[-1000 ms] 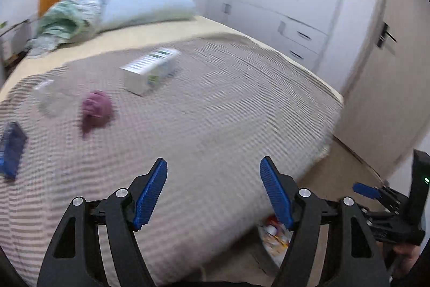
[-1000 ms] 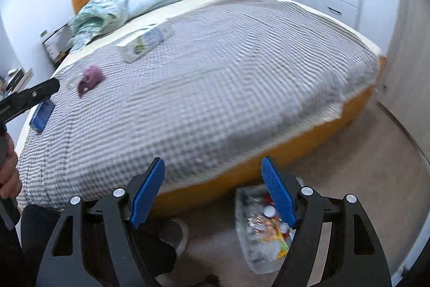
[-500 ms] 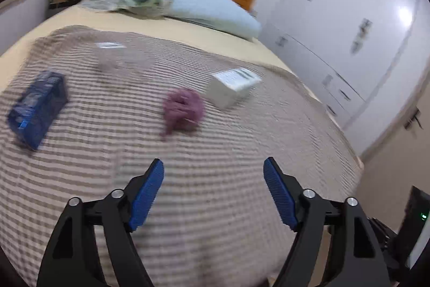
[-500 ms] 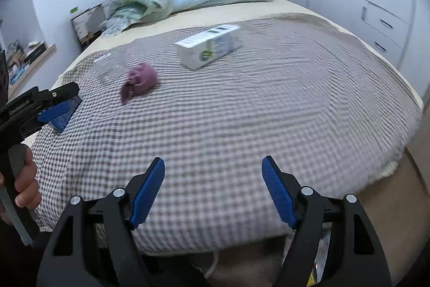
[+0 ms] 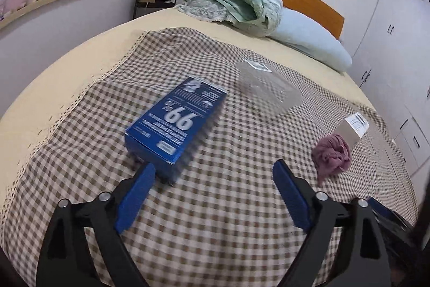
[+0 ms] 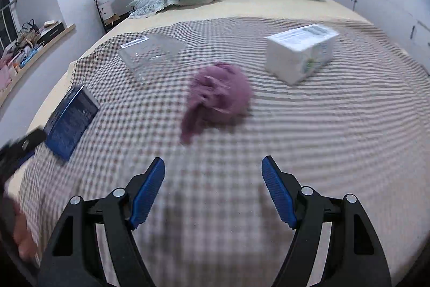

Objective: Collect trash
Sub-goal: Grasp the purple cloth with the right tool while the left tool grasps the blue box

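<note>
The trash lies scattered on the checked bedspread point(image 5: 228, 233). The blue carton point(image 5: 176, 123) lies flat near the spread's lace-trimmed left edge, and it now fills the middle of the left wrist view, just ahead of the left gripper point(image 5: 213, 195). A second ago that camera looked across the bed toward the wardrobe, with the carton only a sliver at the frame's edge. The left gripper's jaws are opening, already wide, with nothing between them; its left pad is just short of the carton's near corner.

The crumpled mauve cloth point(image 6: 217, 96) lies toward the middle of the spread and has come from a small spot far off to straight ahead of the right gripper point(image 6: 213, 190). That gripper's jaws stand fairly wide and empty, as they did a second ago. Beyond the cloth are the clear plastic container point(image 6: 150, 53), toward the headboard, and the white carton point(image 6: 301, 53), toward the wardrobe side.

Both hands have swung away from the bag of collected trash on the floor by the foot of the bed, which neither camera now shows. I judge that a new round of pick-ups is starting: the blue carton for the left, the cloth for the right. Nothing is gripped yet.
</note>
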